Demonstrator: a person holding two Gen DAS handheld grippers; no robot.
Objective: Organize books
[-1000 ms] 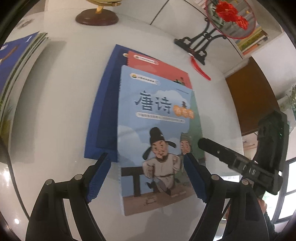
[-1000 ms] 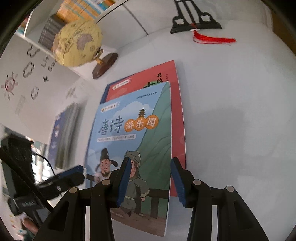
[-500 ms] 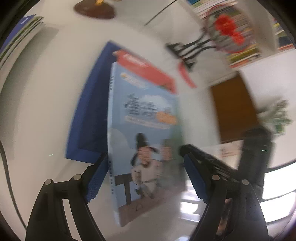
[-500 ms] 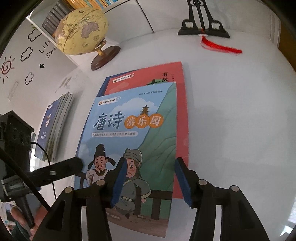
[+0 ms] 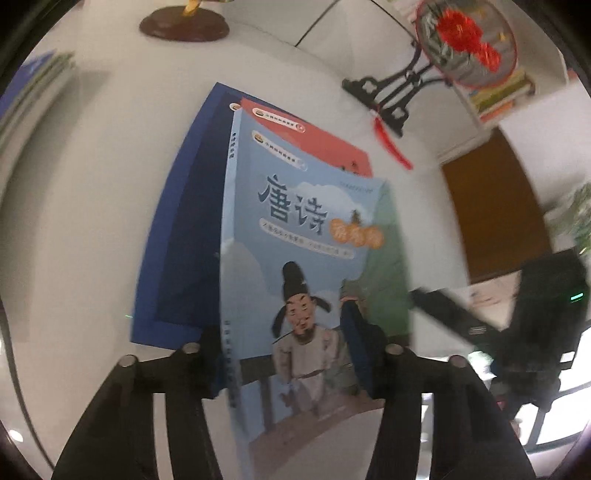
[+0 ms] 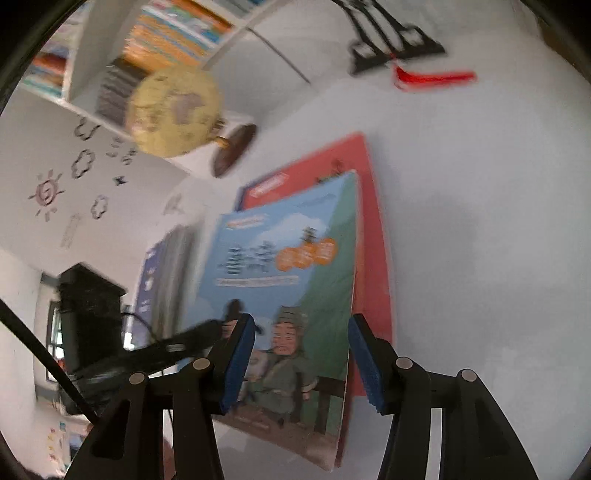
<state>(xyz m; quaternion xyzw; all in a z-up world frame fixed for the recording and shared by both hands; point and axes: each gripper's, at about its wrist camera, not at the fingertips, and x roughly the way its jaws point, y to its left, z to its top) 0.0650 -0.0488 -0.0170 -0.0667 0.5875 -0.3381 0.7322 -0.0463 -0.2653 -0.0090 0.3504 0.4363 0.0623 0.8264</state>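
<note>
A light blue picture book (image 5: 295,258) with two cartoon men on its cover lies on top of a red book (image 5: 314,136) and a dark blue book (image 5: 177,229) on the white table. Its near spine edge is raised. My left gripper (image 5: 284,354) straddles that spine edge, one finger (image 5: 354,343) over the cover and the other (image 5: 210,354) left of the spine; whether they press it I cannot tell. In the right wrist view the blue book (image 6: 288,288) is tilted up, and my right gripper (image 6: 301,365) is open around its right edge, above the red book (image 6: 373,258).
A second stack of books (image 5: 29,85) lies at the table's left, also in the right wrist view (image 6: 162,273). A globe (image 6: 173,110) on a wooden base (image 5: 184,26) and a black fan stand (image 5: 388,99) with a red tassel (image 6: 432,77) stand at the back. Bookshelves line the wall.
The left gripper's fingers have moved closer together around the blue book's spine edge. The book's near end has lifted and tilted off the stack. Both views shifted and are blurred.
</note>
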